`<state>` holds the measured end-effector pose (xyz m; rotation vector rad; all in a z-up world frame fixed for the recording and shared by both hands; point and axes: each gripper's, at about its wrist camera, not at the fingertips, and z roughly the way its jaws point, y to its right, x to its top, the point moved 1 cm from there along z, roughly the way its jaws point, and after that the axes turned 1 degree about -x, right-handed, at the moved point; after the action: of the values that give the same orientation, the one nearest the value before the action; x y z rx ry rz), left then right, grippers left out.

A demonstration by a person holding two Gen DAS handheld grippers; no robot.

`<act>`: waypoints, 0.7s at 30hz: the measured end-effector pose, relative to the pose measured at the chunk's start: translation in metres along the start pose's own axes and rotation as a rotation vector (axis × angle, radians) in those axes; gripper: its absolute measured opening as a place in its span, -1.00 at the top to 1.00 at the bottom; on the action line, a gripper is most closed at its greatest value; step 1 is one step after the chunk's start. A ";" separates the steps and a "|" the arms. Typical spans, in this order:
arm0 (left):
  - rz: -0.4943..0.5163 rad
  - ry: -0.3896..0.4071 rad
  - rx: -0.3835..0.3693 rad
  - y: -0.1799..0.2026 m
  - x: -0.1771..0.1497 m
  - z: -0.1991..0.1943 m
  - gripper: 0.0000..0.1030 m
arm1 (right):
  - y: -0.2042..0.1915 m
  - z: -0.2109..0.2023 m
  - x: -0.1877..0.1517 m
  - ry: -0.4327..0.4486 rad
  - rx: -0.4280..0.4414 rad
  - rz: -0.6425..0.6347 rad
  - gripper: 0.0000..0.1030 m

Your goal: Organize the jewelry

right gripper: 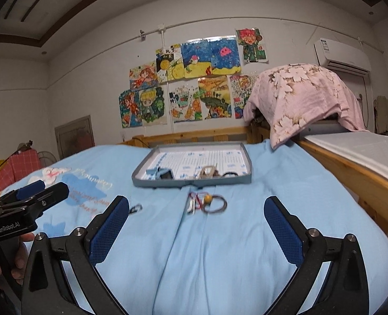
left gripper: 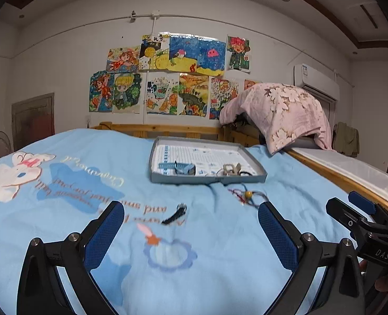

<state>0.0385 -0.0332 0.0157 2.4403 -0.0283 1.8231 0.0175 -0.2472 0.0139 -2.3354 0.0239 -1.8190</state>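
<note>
Reaching with your wide-open right gripper (right gripper: pixel 196 225) could tangle the bracelets (right gripper: pixel 207 203) below the tray (right gripper: pixel 191 182), mid-frame.

Bed with light blue cartoon-print sheet (right gripper: pixel 220 249), grey shallow tray (right gripper: pixel 191 181) at its far end, corded bracelets (right gripper: pixel 207 202) just before it, small dark clip (left gripper: pixel 176 214) left

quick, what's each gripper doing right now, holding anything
left gripper: open, holding nothing, over the blanket
right gripper: open wide, holding nothing
</note>
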 end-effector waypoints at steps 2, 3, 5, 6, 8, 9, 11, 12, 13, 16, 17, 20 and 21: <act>0.005 -0.004 0.006 0.000 -0.004 -0.003 -1.00 | 0.000 -0.004 -0.006 -0.015 0.003 0.000 -0.97; 0.006 -0.006 0.007 -0.001 -0.006 -0.005 -1.00 | 0.000 -0.006 -0.009 -0.024 0.005 0.000 -0.97; 0.000 -0.007 0.013 -0.002 -0.009 -0.009 -1.00 | -0.002 -0.009 -0.013 -0.028 -0.002 -0.007 -0.97; -0.004 -0.008 0.015 -0.003 -0.010 -0.010 -1.00 | -0.002 -0.011 -0.015 -0.030 -0.005 -0.008 -0.97; -0.011 -0.011 0.021 -0.004 -0.012 -0.012 -1.00 | -0.003 -0.014 -0.016 -0.033 -0.004 -0.002 -0.97; -0.012 -0.013 0.024 -0.004 -0.013 -0.012 -1.00 | -0.002 -0.014 -0.017 -0.035 -0.005 0.000 -0.97; -0.012 -0.016 0.030 -0.005 -0.014 -0.012 -1.00 | -0.001 -0.013 -0.016 -0.036 -0.006 0.006 -0.97; -0.013 -0.018 0.033 -0.006 -0.014 -0.012 -1.00 | 0.000 -0.013 -0.016 -0.035 -0.005 0.009 -0.97; -0.016 -0.020 0.034 -0.006 -0.013 -0.011 -1.00 | 0.001 -0.012 -0.015 -0.032 -0.004 0.013 -0.97; -0.029 -0.021 0.038 -0.009 -0.008 -0.006 -1.00 | 0.001 -0.010 -0.012 -0.027 -0.008 0.019 -0.97; -0.032 -0.017 0.038 -0.009 -0.006 -0.006 -1.00 | 0.000 -0.008 -0.011 -0.027 -0.007 0.021 -0.97; -0.029 0.005 0.044 -0.009 0.003 -0.003 -1.00 | 0.001 -0.003 -0.005 -0.019 -0.001 0.033 -0.97; -0.029 0.013 0.046 -0.009 0.007 -0.002 -1.00 | 0.000 -0.002 -0.004 -0.016 0.000 0.035 -0.97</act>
<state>0.0391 -0.0238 0.0220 2.4461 0.0494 1.8472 0.0147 -0.2471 0.0103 -2.3344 0.0630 -1.7842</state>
